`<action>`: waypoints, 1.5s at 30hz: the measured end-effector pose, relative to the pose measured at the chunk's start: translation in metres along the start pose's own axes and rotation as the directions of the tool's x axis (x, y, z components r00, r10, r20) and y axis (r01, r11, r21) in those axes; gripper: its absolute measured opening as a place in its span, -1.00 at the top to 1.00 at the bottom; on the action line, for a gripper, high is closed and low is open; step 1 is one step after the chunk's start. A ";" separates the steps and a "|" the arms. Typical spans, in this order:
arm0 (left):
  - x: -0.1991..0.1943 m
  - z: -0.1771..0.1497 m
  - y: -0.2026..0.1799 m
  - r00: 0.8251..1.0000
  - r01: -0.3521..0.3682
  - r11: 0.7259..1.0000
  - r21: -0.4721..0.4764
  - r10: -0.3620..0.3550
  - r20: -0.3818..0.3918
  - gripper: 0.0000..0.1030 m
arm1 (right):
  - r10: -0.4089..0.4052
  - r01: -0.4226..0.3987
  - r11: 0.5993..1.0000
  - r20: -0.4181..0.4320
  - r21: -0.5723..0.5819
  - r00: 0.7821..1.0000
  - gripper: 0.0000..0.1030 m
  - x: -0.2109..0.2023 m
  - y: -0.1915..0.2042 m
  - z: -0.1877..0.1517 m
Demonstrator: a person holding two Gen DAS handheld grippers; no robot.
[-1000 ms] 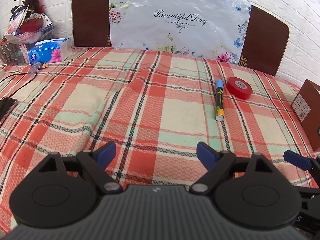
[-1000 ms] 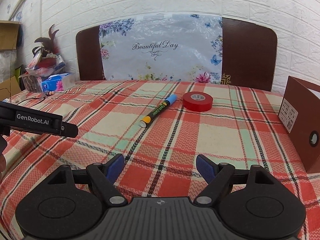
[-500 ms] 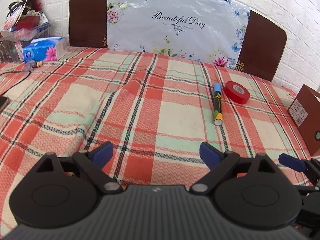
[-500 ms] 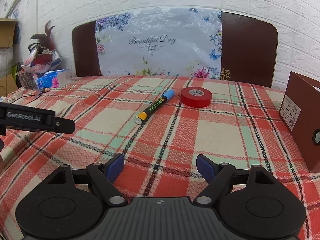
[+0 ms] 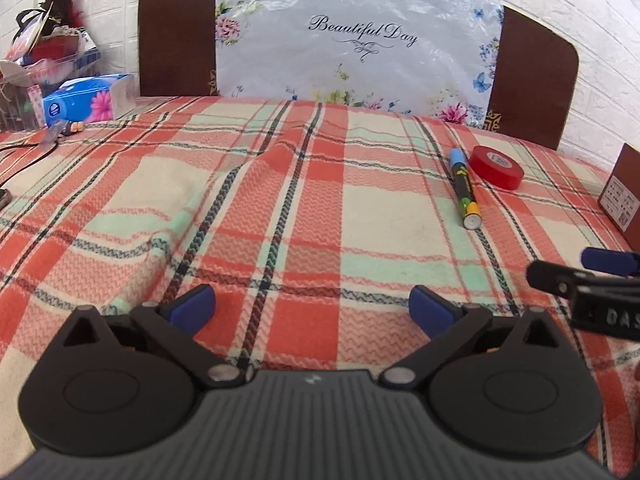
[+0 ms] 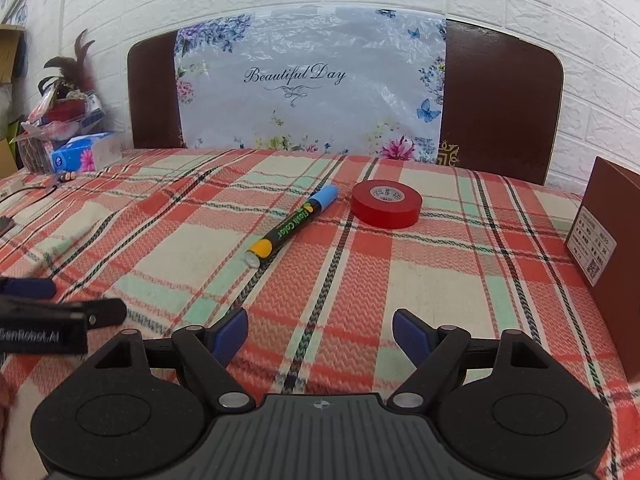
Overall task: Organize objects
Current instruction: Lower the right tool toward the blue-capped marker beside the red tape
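My left gripper (image 5: pixel 312 308): jaws opening, nothing btwn them. My right gripper (image 6: pixel 320 332): jaws spread, empty. Marker (image 6: pixel 289 226) & red tape (image 6: pixel 386 203) lie centre frame, just apart.

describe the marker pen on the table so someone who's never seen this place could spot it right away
Start at the plaid tablecloth in front of the brown headboard. Right of centre lies a red tape roll; the marker lies just left of it, apart. It is the only long thin thing there: black barrel, blue cap, yellow band.
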State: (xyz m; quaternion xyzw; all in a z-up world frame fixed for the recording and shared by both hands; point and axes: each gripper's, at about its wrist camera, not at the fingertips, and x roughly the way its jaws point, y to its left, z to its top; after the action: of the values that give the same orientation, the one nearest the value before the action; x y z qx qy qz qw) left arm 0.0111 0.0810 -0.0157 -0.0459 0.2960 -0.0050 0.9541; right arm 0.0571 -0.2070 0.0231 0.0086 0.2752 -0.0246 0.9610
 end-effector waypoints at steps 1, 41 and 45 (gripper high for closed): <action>0.000 0.000 0.001 1.000 0.012 1.000 -0.008 -0.012 0.007 -1.00 | 0.003 -0.003 1.000 -0.006 0.009 1.000 -0.52 0.004 -0.001 -0.001; 0.086 0.065 0.008 0.997 0.037 0.970 -0.239 -0.019 0.076 -1.00 | 0.086 -0.104 0.945 0.072 0.309 0.994 -0.48 0.047 -0.058 0.042; 0.077 0.061 0.013 0.999 0.002 0.971 -0.238 0.010 0.053 -0.88 | 0.081 -0.075 0.986 -0.032 0.149 0.996 -0.10 0.092 -0.025 0.052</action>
State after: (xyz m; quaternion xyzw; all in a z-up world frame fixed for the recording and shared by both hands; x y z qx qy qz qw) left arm 0.1086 0.0960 -0.0102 -0.1597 0.2689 0.0338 0.9493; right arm 0.1611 -0.2375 0.0184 0.0910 0.2904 -0.0070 0.9525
